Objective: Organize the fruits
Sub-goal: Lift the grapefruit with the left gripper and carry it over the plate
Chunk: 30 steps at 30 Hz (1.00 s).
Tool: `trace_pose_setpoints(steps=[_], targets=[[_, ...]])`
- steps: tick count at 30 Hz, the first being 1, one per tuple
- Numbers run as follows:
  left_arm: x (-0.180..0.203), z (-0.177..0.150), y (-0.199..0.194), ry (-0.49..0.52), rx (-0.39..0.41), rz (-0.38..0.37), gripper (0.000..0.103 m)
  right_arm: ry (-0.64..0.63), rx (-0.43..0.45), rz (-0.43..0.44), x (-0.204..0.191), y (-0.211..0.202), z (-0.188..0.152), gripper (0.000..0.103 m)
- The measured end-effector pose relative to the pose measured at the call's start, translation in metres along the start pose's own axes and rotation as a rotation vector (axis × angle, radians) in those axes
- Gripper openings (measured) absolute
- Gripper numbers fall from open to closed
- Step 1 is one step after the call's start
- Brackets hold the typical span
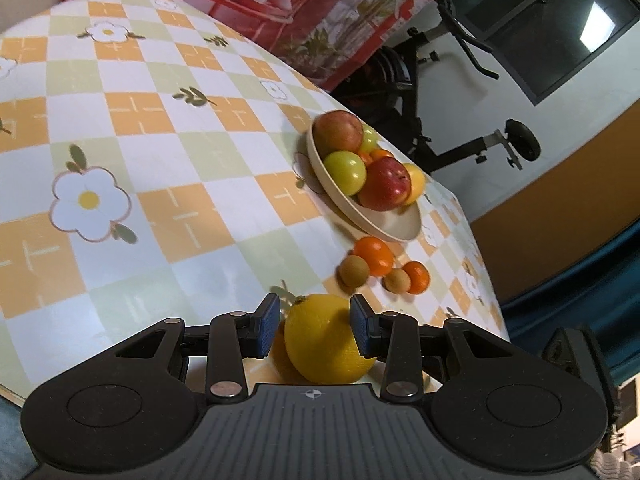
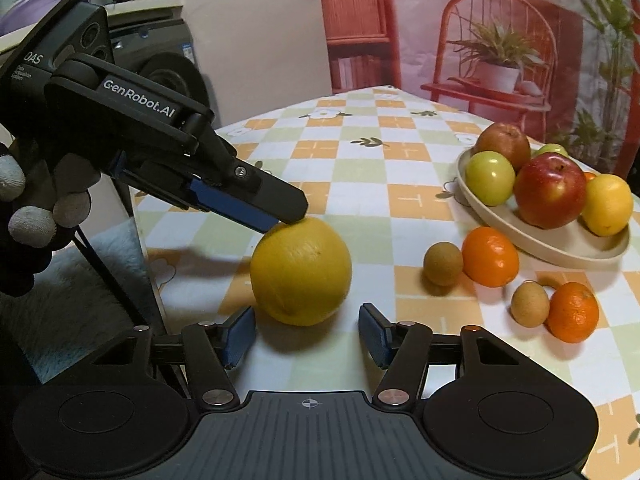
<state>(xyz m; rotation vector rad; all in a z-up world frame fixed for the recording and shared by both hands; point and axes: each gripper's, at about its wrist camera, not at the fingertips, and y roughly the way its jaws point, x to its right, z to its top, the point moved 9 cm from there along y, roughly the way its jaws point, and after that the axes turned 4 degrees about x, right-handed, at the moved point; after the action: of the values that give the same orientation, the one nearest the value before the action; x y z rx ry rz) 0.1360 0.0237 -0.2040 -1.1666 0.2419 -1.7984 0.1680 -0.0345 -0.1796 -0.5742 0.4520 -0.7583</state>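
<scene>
Your left gripper (image 1: 314, 326) has its blue-padded fingers (image 1: 266, 330) spread on either side of the large yellow citrus fruit (image 1: 326, 342); in the left wrist view a narrow gap shows at the left pad, while the right pad lies against or just beside the rind, so a firm pinch cannot be confirmed. In the right wrist view the same gripper (image 2: 280, 216) enters from 10 o'clock and its fingertip rests on the crown of that fruit (image 2: 301, 271).

Your right gripper (image 2: 307, 334) holds its jaws apart with no contact; the yellow fruit sits just ahead of the fingertips, at 12 o'clock from them, not between the pads. A gloved hand (image 2: 30, 208) grips the left tool at 9 o'clock in this view.

The fruit stands on the checked tablecloth (image 2: 360, 176) printed with white flowers.

At 3 o'clock of the yellow fruit lie four loose pieces: a brown kiwi-like fruit (image 2: 443, 264) touching a larger tangerine (image 2: 490, 257), and nearer the table edge a second brown fruit (image 2: 530, 304) touching a smaller tangerine (image 2: 573, 312).

Beyond them, at 2 o'clock, the shallow cream bowl (image 2: 560, 250) holds a red apple (image 2: 550, 190), a green apple (image 2: 490, 178), a lemon-yellow fruit (image 2: 607, 205), a russet apple (image 2: 503, 145) and, partly hidden behind, another green fruit (image 2: 552, 149).

In the left wrist view the bowl (image 1: 394, 226) lies at 1 o'clock of the gripper.
</scene>
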Motion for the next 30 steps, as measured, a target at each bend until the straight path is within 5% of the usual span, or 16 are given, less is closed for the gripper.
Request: trace_pose_setpoints(steps=[10,30], targets=[[0.012,-0.004,0.013,0.011,-0.032,-0.048,0.041,0.019,0.023,0.001,0.003,-0.001,-0.001,0.045],[0.012,-0.006,0.014,0.015,-0.008,-0.053,0.042,0.048,0.045,0.004,0.006,-0.006,-0.005,0.044]])
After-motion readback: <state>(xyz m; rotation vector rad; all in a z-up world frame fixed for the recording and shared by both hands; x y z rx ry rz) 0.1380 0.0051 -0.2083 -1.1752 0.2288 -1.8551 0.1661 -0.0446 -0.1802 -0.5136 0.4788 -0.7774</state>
